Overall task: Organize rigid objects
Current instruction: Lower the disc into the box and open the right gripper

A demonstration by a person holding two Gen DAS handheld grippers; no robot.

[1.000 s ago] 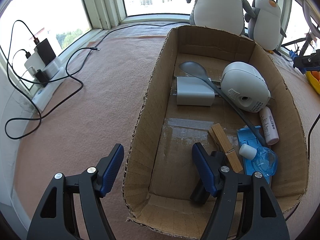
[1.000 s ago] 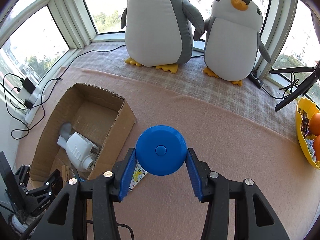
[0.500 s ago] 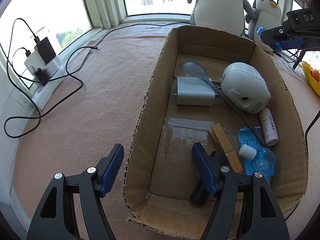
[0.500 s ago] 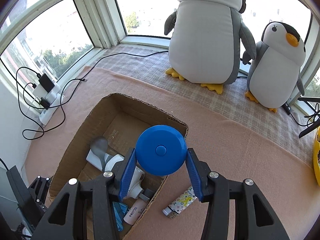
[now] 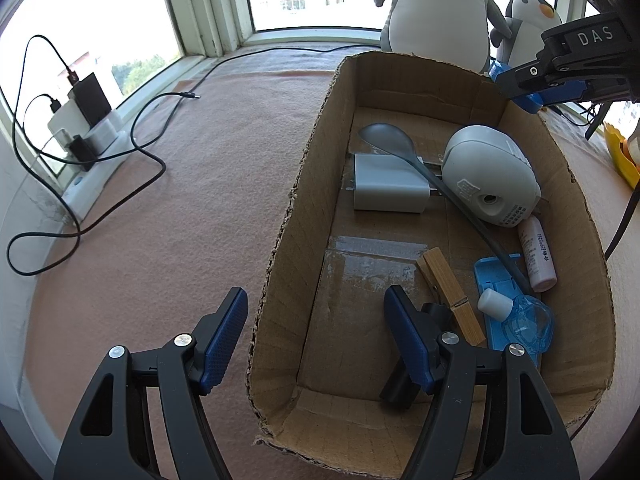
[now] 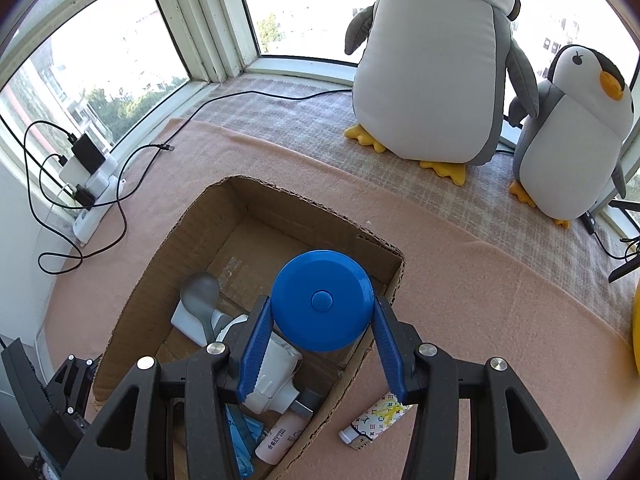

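My right gripper (image 6: 322, 340) is shut on a round blue tape measure (image 6: 322, 300) and holds it above the far right part of the cardboard box (image 6: 160, 256). The box (image 5: 304, 184) holds a grey spoon (image 5: 390, 140), a white adapter (image 5: 388, 190), a grey pencil sharpener (image 5: 490, 174), a pink tube (image 5: 536, 252), a wooden clothespin (image 5: 450, 290), a blue packet (image 5: 516, 312) and a black item. My left gripper (image 5: 316, 330) is open, its fingers astride the box's near left wall. A patterned lighter (image 6: 376, 420) lies outside the box.
Two plush penguins (image 6: 432, 68) (image 6: 576, 132) stand at the window. A power strip with chargers and cables (image 5: 84, 136) lies at the left. A yellow bowl (image 5: 622, 152) sits at the right. The surface is a pink blanket (image 5: 180, 208).
My right gripper has carried the blue tape measure left, from beside the box to above its inside. My left gripper has not moved.
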